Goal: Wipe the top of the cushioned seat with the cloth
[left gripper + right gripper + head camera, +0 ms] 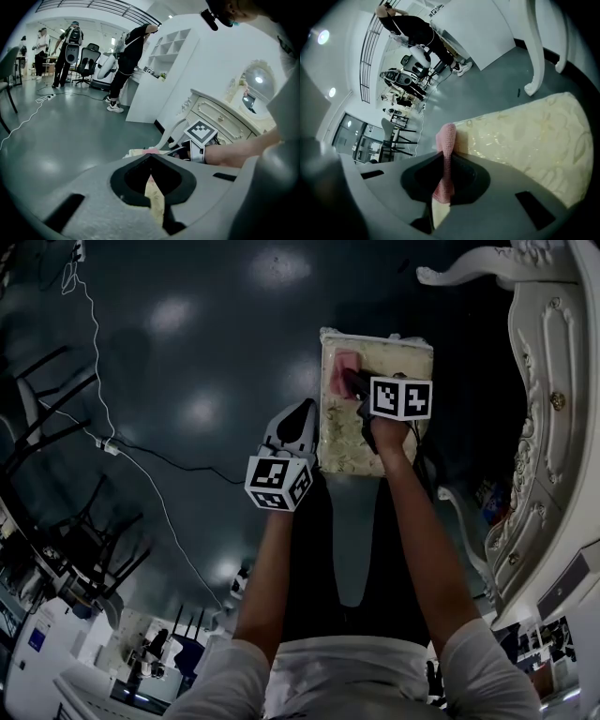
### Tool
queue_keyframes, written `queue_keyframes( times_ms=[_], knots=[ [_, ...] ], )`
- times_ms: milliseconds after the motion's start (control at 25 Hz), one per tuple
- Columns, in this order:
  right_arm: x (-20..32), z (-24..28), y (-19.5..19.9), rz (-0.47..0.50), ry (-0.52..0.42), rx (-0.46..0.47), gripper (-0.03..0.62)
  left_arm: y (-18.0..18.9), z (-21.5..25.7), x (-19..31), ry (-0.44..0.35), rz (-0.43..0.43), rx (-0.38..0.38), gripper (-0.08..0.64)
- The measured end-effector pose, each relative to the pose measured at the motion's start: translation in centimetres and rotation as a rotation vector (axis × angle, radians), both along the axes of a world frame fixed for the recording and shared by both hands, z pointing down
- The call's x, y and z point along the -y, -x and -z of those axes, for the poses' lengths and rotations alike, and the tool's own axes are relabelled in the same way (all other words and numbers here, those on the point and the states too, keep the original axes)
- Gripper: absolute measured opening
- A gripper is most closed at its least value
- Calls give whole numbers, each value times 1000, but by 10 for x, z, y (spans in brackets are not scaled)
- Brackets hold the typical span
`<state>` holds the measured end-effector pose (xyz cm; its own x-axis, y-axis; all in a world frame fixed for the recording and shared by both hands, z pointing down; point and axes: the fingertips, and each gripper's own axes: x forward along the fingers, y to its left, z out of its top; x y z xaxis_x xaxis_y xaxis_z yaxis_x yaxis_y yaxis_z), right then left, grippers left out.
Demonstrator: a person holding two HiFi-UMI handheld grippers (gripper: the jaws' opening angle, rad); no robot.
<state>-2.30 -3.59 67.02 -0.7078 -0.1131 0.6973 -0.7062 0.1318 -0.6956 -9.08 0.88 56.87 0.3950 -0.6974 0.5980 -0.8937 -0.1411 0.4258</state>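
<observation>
Your left gripper (306, 411) was positioned above the dark floor (187, 352), just beside the left edge of the cushioned seat (342, 442). Its jaws were pressed together with nothing between them. Your right gripper (356, 382) was positioned over the far left part of the seat top. Its jaws were clenched on the pink cloth (344, 365), which stood folded between them and lay against the cream patterned cushion. A white carved dresser (553, 399) stood to the right of the seat.
</observation>
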Motion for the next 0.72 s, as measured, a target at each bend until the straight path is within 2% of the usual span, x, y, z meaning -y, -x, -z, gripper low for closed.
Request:
queue_keyframes(
  times_ms=[280, 520, 720],
  knots=[
    [7, 1, -68, -51, 0, -19, 29, -63, 0, 15, -9, -85, -32, 12],
    [9, 2, -138, -102, -9, -46, 29, -109, -9, 16, 20, -142, -57, 12],
    [6, 0, -187, -156, -41, -115, 29, -132, -11, 15, 21, -162, -74, 12]
  ],
)
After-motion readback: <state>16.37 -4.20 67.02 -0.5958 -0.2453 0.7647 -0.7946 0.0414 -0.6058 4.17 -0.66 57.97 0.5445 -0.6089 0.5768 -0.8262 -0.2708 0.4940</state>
